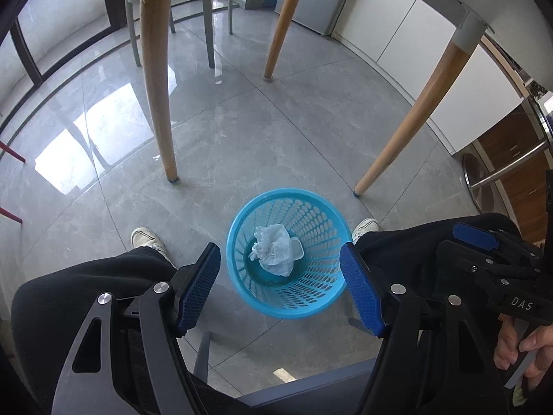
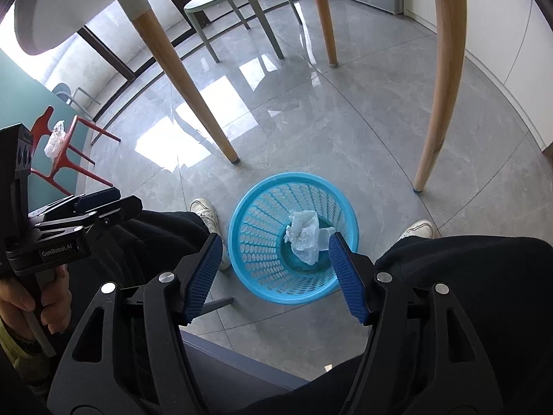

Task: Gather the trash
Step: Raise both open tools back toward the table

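Both my claws stand apart with nothing between the pads: the left gripper (image 1: 280, 287) and the right gripper (image 2: 276, 276) hang above the blue basket (image 1: 242, 276). The crumpled white trash (image 1: 274, 250) lies at the basket's bottom. The basket sits on the grey floor (image 1: 242, 138) between the person's white shoes (image 1: 147, 240).

Blue plastic wastebasket (image 1: 287, 297), round, with perforated lattice walls, standing upright on the grey tiled floor. Crumpled white tissue and thin plastic wrap (image 1: 274, 249) lie loose on the basket's bottom, slightly off centre, touching its floor. A second crumpled white wad (image 2: 55, 140) rests on the seat of a red chair, well apart from the basket.
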The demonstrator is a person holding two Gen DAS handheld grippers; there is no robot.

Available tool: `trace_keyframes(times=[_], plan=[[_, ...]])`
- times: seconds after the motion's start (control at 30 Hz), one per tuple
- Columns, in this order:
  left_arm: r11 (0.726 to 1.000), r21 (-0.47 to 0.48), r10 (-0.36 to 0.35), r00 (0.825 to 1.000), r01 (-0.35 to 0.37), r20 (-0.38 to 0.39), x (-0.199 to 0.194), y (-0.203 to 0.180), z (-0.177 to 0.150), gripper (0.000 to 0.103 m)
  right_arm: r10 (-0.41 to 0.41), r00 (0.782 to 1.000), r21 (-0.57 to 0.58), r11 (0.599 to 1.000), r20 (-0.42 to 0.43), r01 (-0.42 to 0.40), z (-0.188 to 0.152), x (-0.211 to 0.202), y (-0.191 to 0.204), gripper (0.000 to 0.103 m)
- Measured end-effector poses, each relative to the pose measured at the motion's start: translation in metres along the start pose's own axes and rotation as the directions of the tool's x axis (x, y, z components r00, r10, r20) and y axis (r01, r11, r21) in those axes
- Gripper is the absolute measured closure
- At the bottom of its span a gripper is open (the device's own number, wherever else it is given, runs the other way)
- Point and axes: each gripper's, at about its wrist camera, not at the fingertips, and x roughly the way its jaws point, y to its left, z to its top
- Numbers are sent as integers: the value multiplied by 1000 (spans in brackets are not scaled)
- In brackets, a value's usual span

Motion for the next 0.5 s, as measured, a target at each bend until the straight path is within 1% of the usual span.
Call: trace_keyframes(times=[0.13, 0.2, 0.4, 0.5], plan=[[1000, -2, 3, 998, -3, 62, -32, 0, -1, 32, 13, 998, -25, 1000, 56, -12, -4, -31, 7, 37], [1000, -3, 9, 996, -8, 93, -47, -1, -1, 32, 27, 996, -39, 999, 85, -24, -4, -47, 11, 35], [1000, 13, 18, 983, -21, 181, -90, -6, 1, 31, 42, 983, -114, 993, 176, -22, -7, -97, 28, 30], [1000, 13, 22, 976, -26, 218, -107, -6, 3, 31, 52, 975, -144, 989, 215, -21, -6, -119, 35, 29]])
